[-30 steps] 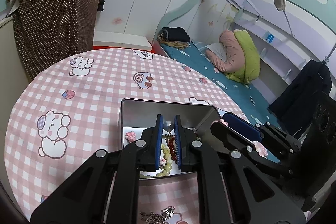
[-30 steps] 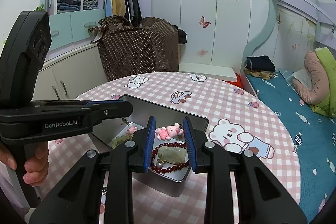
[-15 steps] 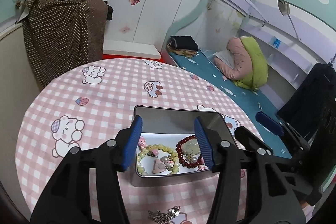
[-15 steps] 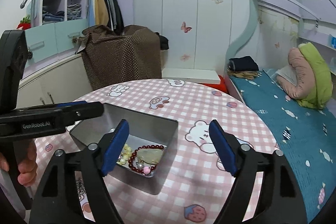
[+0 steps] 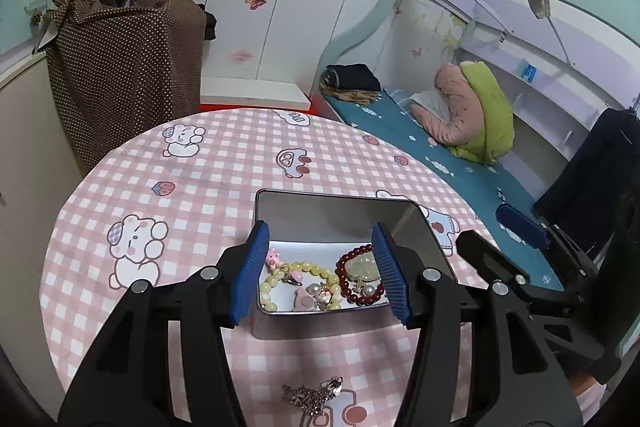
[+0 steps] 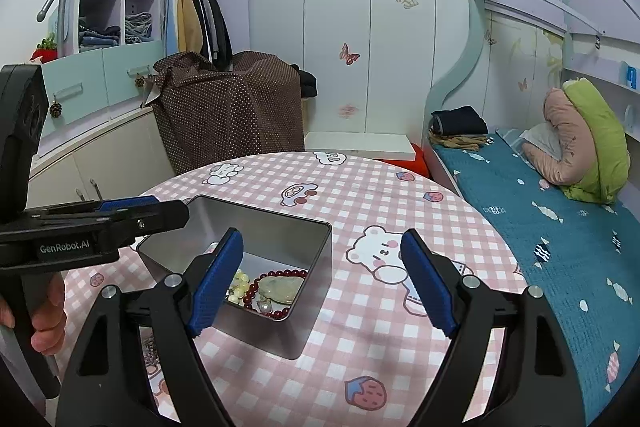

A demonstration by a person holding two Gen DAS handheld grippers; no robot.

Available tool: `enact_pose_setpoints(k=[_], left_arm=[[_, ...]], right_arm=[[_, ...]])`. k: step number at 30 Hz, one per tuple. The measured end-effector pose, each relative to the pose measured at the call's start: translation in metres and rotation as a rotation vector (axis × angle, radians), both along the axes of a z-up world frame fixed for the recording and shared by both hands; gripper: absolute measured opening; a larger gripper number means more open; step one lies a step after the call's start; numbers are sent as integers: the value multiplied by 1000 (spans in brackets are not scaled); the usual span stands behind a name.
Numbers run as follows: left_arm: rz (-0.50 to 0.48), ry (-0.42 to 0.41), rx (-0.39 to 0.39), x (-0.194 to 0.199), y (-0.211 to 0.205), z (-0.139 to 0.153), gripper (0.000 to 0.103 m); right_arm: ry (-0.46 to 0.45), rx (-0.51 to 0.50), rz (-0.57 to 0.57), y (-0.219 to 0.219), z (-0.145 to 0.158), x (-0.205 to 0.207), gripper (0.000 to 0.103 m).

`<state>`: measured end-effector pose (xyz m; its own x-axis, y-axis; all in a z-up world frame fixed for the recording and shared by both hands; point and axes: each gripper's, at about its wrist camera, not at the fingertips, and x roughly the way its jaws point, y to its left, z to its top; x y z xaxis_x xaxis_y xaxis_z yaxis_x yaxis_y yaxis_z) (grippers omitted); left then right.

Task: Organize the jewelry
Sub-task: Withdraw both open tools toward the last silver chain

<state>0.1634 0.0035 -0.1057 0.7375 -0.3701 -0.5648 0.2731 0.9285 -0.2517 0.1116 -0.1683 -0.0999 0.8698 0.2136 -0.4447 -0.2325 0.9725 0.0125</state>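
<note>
From the left wrist view, the left gripper [image 5: 320, 267] hangs over the near end of the metal tin [image 5: 336, 205], its jaws spread apart with nothing pressed between them. The tin sits on the table [image 5: 224, 163] a little toward its near edge. Inside lie a red bead bracelet [image 5: 352, 281] with a pale green pendant [image 5: 362, 267], a yellow bead bracelet [image 5: 280, 281] and small pink charms [image 5: 274, 259]. A silver chain [image 5: 312, 395] lies outside the tin, on the cloth at the table's near edge, under the gripper body.

From the right wrist view, the right gripper [image 6: 320, 283] stands wide open and empty, its left pad above the tin's near right corner, its right pad over the bare cloth. The left gripper shows at the left edge, held by a hand [image 6: 48, 315].

Judging by this, the beaded pieces are in and both grippers look free, so the step in hand appears to be turning to the chain. The next move calls for lowering one gripper to the near edge and closing on the loose, thin links, which may slip.
</note>
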Motion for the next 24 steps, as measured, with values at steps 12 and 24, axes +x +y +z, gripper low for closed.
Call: enact_pose_setpoints(k=[12, 24], left_arm=[[7, -59, 65, -34, 5, 3, 74], [46, 23, 74, -56, 19, -26, 89]], right_arm=[[0, 13, -22, -5, 3, -18, 93], [89, 6, -9, 2, -17, -40, 95]])
